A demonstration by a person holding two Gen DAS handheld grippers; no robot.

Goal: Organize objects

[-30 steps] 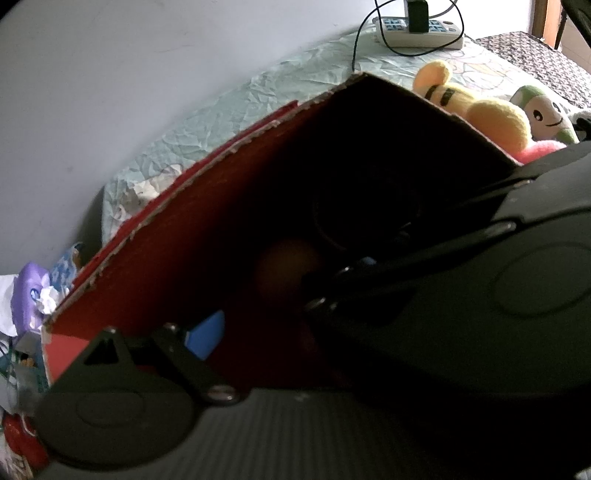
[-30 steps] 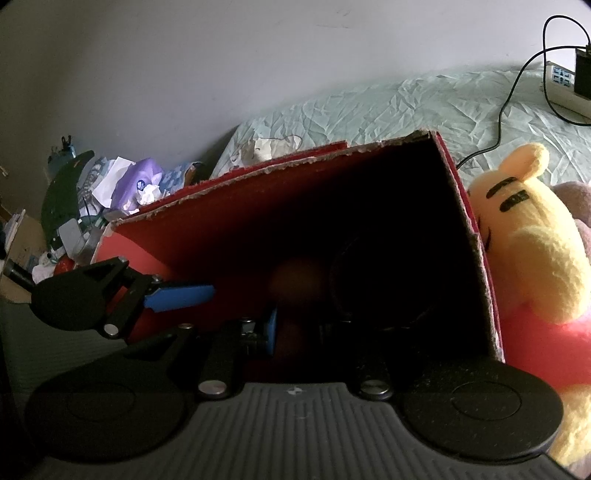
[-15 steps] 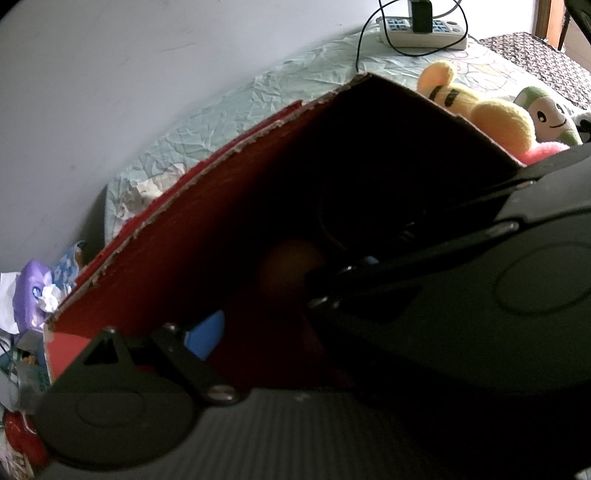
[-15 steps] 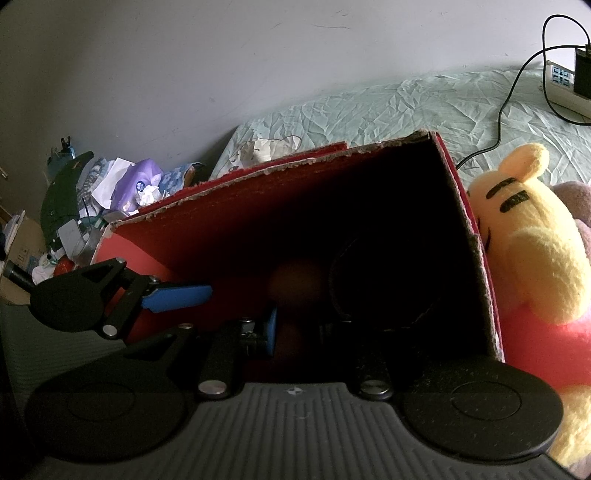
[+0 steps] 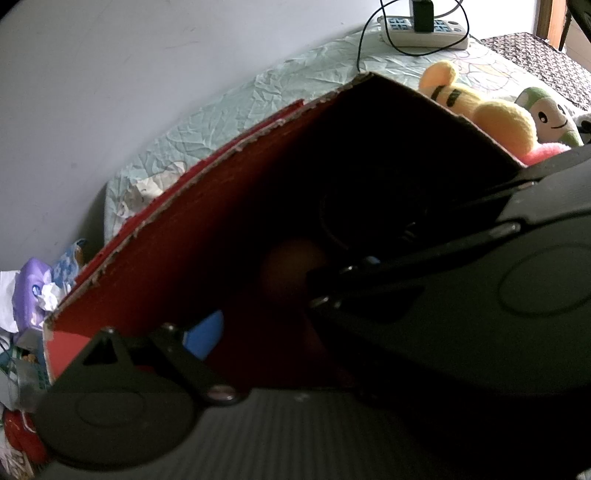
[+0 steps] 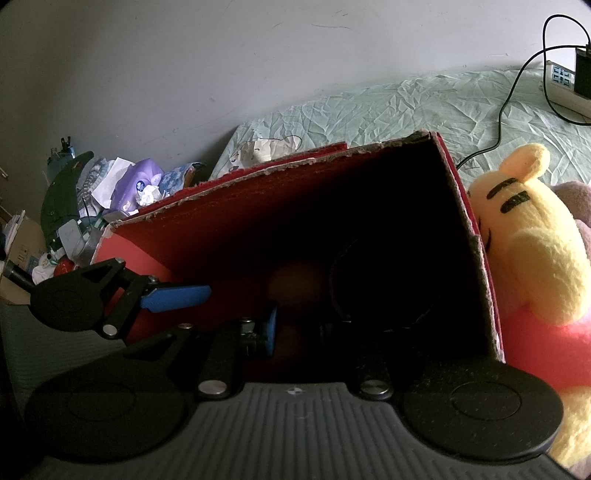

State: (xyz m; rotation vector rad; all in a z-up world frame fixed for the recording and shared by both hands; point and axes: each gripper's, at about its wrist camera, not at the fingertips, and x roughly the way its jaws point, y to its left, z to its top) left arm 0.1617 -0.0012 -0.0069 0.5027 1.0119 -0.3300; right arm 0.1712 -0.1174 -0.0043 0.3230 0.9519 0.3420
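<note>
— What is seen on the bed?

— A red cardboard box (image 6: 258,221) is set on the pale green sheet (image 6: 388,110), its open top turned toward both cameras. A yellow plush toy (image 6: 532,236) is pressed against the box's right wall, and a white-and-green plush (image 5: 550,118) is seen just beyond it. A power strip (image 5: 424,27) with a black plug lies near the wall at the far end.

— And inside the box?

— The interior is very dark. A dim round orange-brown object (image 6: 295,284) is made out on the floor of the box, beside a large dark circular shape (image 6: 388,280) that cannot be identified.

— How are the tools placed?

— The right gripper (image 6: 317,325) is lowered into the box; one blue-padded finger (image 6: 271,325) is seen just in front of the round object, the other is lost in shadow, so its state cannot be told. The left gripper (image 6: 173,297) is held at the box's left side, one blue pad (image 5: 203,334) reaching over the rim; its second finger is hidden behind the right tool, so its state cannot be told either.

— Anything else?

— A heap of clutter (image 6: 122,188) is piled beside the bed.
</note>
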